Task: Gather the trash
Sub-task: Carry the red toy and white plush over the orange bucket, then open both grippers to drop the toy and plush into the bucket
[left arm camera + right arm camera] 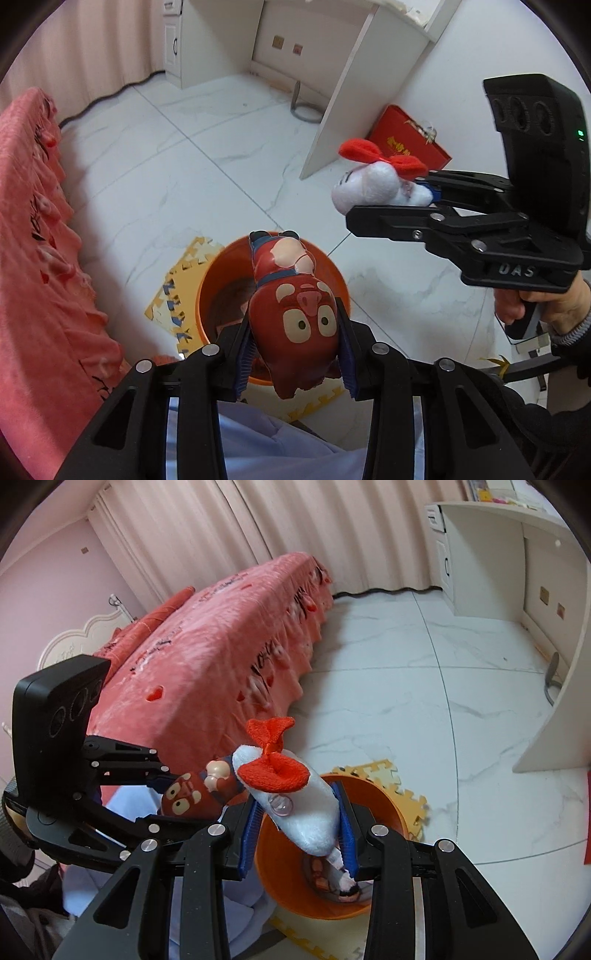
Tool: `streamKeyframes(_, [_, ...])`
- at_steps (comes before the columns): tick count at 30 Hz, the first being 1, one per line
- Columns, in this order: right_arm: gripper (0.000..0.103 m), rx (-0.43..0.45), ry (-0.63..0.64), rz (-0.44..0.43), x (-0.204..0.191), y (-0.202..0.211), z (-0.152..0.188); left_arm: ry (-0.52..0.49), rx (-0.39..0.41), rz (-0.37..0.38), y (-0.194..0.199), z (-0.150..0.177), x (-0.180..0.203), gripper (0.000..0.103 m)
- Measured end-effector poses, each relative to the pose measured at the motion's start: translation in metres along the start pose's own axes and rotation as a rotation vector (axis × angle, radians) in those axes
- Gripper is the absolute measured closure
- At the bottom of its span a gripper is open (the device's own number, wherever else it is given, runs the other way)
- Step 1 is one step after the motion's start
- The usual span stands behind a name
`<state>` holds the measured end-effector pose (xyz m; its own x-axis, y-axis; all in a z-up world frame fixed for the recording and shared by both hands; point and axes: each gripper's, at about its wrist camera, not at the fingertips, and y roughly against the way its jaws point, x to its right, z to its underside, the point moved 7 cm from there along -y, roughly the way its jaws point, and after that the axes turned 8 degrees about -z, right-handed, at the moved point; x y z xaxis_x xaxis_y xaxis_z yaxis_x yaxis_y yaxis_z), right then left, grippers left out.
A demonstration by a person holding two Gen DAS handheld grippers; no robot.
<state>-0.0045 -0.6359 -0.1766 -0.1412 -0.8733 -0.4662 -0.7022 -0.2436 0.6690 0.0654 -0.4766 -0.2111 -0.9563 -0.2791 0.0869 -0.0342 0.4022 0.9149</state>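
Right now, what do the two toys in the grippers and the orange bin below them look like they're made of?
Red pig figure: hard, glossy, likely plastic or vinyl; it shows sheen and chipped paint.
White toy: soft plush with a fuzzy nap and a red fabric bow.
Orange bin: smooth, slightly shiny moulded plastic, by its look.

orange bin contents unclear, red box lettering illegible

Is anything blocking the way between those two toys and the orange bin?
Nothing visible does. The red pig toy in the left gripper hangs over the open orange bin, and the white plush in the right gripper hangs over it too. The bin has no lid.
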Motion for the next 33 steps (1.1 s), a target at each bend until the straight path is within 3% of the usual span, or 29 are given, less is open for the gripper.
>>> streamKeyframes(5, [0.066, -0.022, -0.029, -0.002, 0.008, -0.013, 0.008, 0.016, -0.043, -0.013, -0.016, 0.001, -0.003, 0.059])
streamKeyframes(7, [0.066, -0.029, -0.034, -0.004, 0.008, -0.018, 0.011, 0.016, -0.048, -0.03, -0.018, 0.004, -0.001, 0.042])
streamKeyframes(8, [0.066, -0.031, -0.034, -0.004, 0.008, -0.019, 0.011, 0.019, -0.047, -0.033, -0.017, 0.004, -0.002, 0.041])
streamKeyframes(20, [0.059, -0.065, -0.048, 0.017, 0.009, -0.04, 0.011, 0.064, -0.048, -0.042, -0.007, 0.009, -0.007, 0.04])
streamKeyframes(24, [0.041, -0.07, -0.052, 0.038, 0.009, -0.043, 0.013, 0.072, -0.051, -0.045, -0.007, 0.012, -0.01, 0.04])
streamKeyframes(33, [0.041, -0.057, -0.044, 0.02, -0.004, -0.035, 0.01, 0.083, -0.039, -0.048, 0.003, 0.018, -0.01, 0.04])
